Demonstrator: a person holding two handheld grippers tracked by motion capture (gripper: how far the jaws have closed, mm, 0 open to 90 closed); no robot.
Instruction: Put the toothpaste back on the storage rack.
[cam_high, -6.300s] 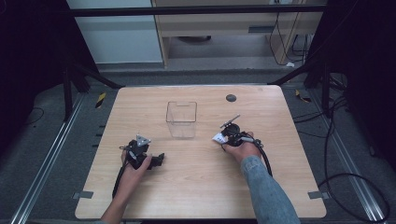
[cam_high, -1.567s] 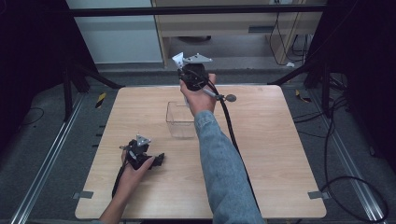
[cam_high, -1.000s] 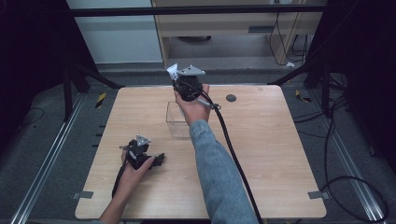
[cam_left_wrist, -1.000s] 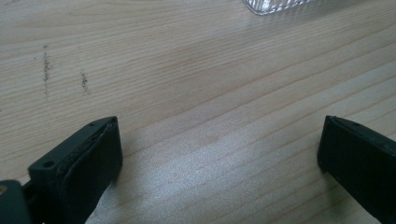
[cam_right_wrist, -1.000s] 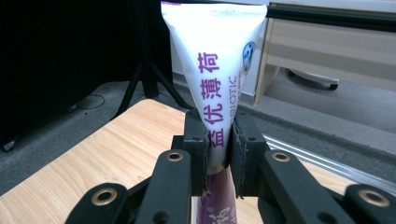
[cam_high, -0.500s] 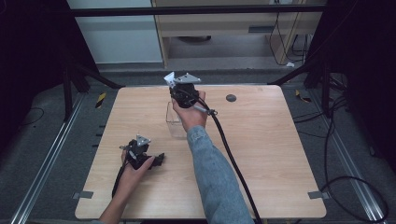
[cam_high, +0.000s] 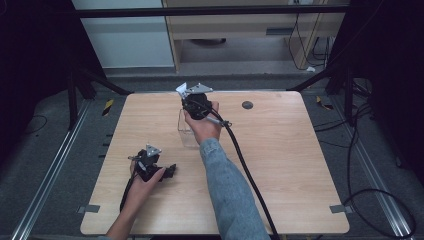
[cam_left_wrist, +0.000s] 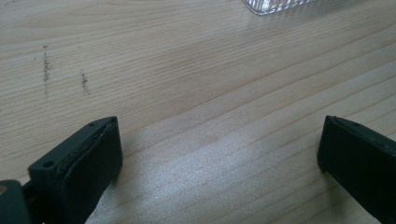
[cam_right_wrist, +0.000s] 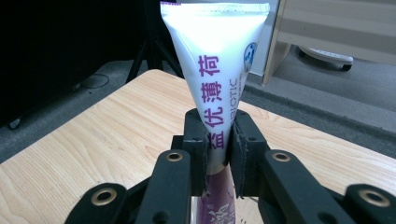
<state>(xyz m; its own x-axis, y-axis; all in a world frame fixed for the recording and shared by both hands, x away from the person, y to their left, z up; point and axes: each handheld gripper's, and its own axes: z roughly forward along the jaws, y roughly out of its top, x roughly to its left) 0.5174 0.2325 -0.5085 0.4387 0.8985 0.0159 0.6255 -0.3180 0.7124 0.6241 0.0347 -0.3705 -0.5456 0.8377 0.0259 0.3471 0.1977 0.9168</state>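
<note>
1. the right gripper (cam_right_wrist: 218, 154) has its two black jaws clamped on a white squeeze tube with purple lettering (cam_right_wrist: 215, 60), gripping it at the middle; the flat crimped end stands up above the fingers and the purple lower part hangs below them.
2. in the high view the right gripper (cam_high: 196, 102) is raised just over the clear square plastic box (cam_high: 188, 131), with the tube's white end (cam_high: 182, 89) poking out past the fingers. held upright like this, the tube looks lined up to go down into the open top of the box.
3. gripping mid-body rather than at the crimp probably keeps the soft tube from swinging while it is lowered.
4. the left gripper (cam_high: 150, 164) rests low on the light wooden table (cam_high: 300, 165), its jaws spread wide with nothing between them; bare wood lies between the fingers (cam_left_wrist: 88, 163).
5. a corner of the clear box (cam_left_wrist: 275, 5) sits well ahead of the left fingers, apart from them, so this hand seems parked out of the way.
</note>
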